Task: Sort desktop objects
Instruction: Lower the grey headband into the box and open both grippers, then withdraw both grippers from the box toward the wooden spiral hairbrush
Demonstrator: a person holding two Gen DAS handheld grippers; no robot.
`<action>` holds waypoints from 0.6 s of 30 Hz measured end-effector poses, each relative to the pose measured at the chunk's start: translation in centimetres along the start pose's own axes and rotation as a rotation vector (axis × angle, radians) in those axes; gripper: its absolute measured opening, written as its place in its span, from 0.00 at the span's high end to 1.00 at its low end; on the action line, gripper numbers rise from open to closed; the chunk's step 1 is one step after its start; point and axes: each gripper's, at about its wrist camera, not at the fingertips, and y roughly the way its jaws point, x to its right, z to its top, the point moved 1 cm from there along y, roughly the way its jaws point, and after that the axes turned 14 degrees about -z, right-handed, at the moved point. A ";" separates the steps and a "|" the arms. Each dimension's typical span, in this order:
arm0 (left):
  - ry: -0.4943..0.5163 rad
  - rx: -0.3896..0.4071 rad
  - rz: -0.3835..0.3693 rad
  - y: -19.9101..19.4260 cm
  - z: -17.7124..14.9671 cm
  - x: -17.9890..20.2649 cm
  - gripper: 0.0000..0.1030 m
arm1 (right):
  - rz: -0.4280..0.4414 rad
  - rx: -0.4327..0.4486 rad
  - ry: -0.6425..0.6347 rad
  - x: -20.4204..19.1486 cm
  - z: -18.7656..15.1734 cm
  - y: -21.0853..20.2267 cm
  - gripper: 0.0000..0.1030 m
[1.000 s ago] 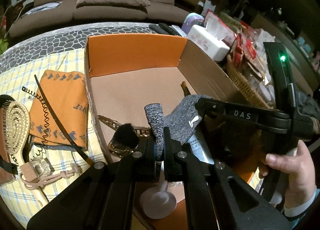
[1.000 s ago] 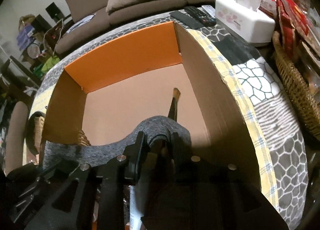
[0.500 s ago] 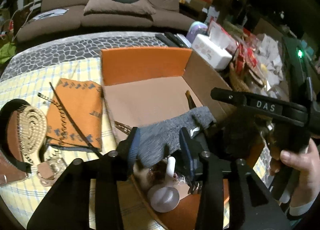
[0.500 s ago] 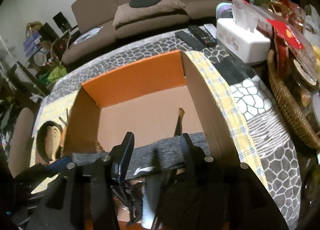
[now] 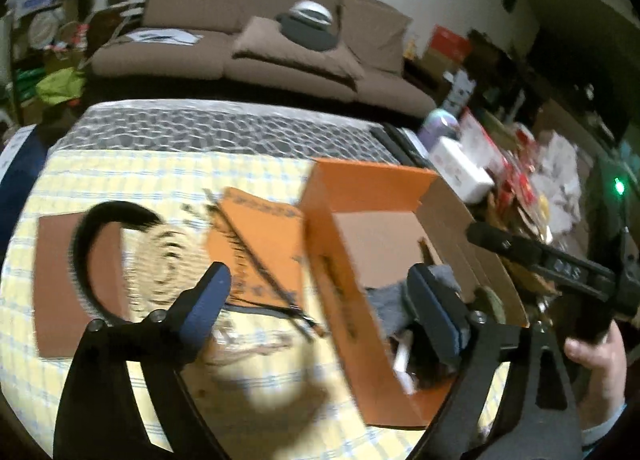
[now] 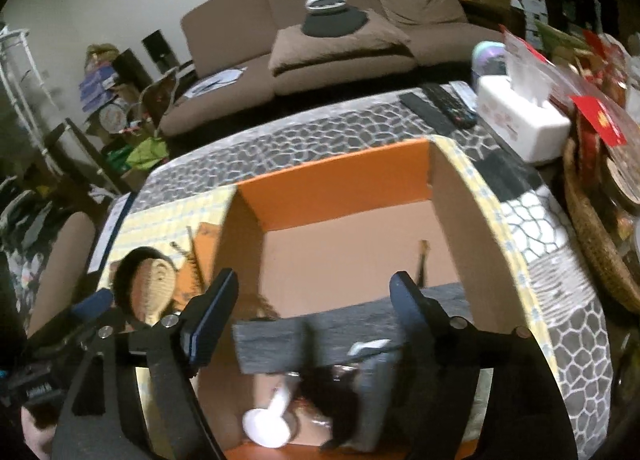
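Note:
An orange cardboard box (image 6: 344, 184) stands on the table; it also shows in the left wrist view (image 5: 360, 184). A grey sock (image 6: 320, 340) lies across the items inside it, seen too in the left wrist view (image 5: 392, 300). My right gripper (image 6: 312, 316) is open and empty above the sock. My left gripper (image 5: 316, 300) is open and empty, straddling the box's left wall. Left of the box lie a wooden hairbrush (image 5: 168, 264), an orange patterned cloth (image 5: 260, 236) and a black coiled hair stick (image 5: 256, 264).
In the box sit a white round-headed item (image 6: 266, 426) and a brown stick (image 6: 422, 260). A tissue box (image 6: 520, 120), remotes (image 6: 444, 104) and a wicker basket (image 6: 596, 232) stand at the right. A brown mat (image 5: 52, 272) lies at the left.
Both grippers opened and let go of the grey sock, which dropped into the box. Both pulled up and back; the left gripper swung left over the box's left wall.

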 end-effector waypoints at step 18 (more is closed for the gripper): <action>-0.121 0.083 0.120 -6.7 0.6 -9.4 0.00 | 0.109 -0.011 -0.147 -12.9 -1.0 0.8 0.01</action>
